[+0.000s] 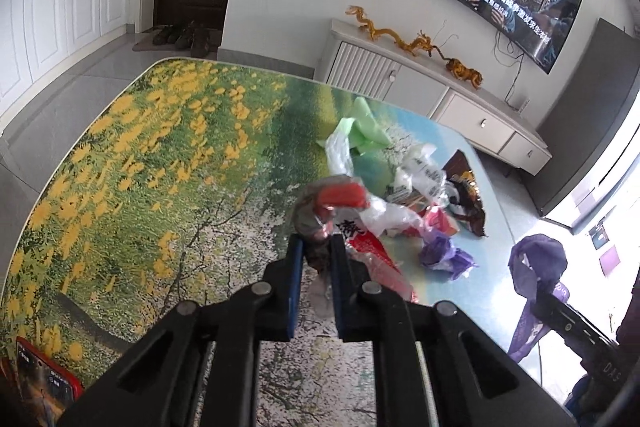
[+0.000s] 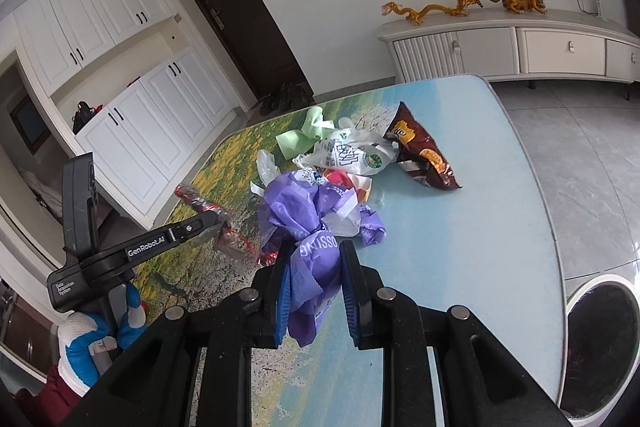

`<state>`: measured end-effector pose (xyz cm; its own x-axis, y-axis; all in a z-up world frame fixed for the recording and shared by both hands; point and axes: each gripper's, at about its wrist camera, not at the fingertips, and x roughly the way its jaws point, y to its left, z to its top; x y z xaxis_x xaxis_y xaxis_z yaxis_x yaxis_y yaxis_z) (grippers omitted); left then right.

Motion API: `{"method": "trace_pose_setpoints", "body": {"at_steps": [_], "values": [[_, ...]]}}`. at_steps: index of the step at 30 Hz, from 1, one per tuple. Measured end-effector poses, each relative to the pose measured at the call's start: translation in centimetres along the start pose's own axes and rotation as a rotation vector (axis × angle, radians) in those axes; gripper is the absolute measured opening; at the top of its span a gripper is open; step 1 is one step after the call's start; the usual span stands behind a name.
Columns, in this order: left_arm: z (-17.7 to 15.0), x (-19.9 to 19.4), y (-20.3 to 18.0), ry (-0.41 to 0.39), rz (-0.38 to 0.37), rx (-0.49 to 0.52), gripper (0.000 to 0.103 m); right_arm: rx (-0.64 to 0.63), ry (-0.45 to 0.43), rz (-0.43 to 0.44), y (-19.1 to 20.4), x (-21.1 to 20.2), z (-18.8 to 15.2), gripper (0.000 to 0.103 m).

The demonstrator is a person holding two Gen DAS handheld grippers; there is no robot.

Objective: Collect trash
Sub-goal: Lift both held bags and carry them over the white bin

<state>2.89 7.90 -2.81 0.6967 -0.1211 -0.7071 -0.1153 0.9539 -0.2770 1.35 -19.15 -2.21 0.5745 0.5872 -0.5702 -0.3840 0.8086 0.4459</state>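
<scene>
My left gripper (image 1: 317, 245) is shut on a crumpled red and silver wrapper (image 1: 328, 205) and holds it above the table; it also shows in the right wrist view (image 2: 222, 223) with the wrapper (image 2: 200, 201). My right gripper (image 2: 314, 251) is shut on a purple plastic bag (image 2: 308, 223) and holds it over the table; that bag also shows at the right edge of the left wrist view (image 1: 536, 267). A pile of trash lies on the table: a green bag (image 2: 300, 137), a white bag (image 2: 348, 155), a brown snack bag (image 2: 424, 155), a small purple scrap (image 1: 444, 253).
The table (image 2: 460, 247) has a flower and sky print cover. A round white bin (image 2: 600, 343) stands on the floor at the right of the table. A red phone (image 1: 44, 383) lies at the table's near left corner. A white TV cabinet (image 2: 520, 47) stands behind.
</scene>
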Motion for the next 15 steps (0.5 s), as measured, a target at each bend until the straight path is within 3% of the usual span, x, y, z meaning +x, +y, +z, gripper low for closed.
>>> {"method": "trace_pose_setpoints", "body": {"at_steps": [15], "values": [[1.6, -3.8, -5.1, -0.070, -0.131, 0.105, 0.012, 0.087, -0.155, -0.101, -1.8, -6.2, 1.2, 0.021]]}}
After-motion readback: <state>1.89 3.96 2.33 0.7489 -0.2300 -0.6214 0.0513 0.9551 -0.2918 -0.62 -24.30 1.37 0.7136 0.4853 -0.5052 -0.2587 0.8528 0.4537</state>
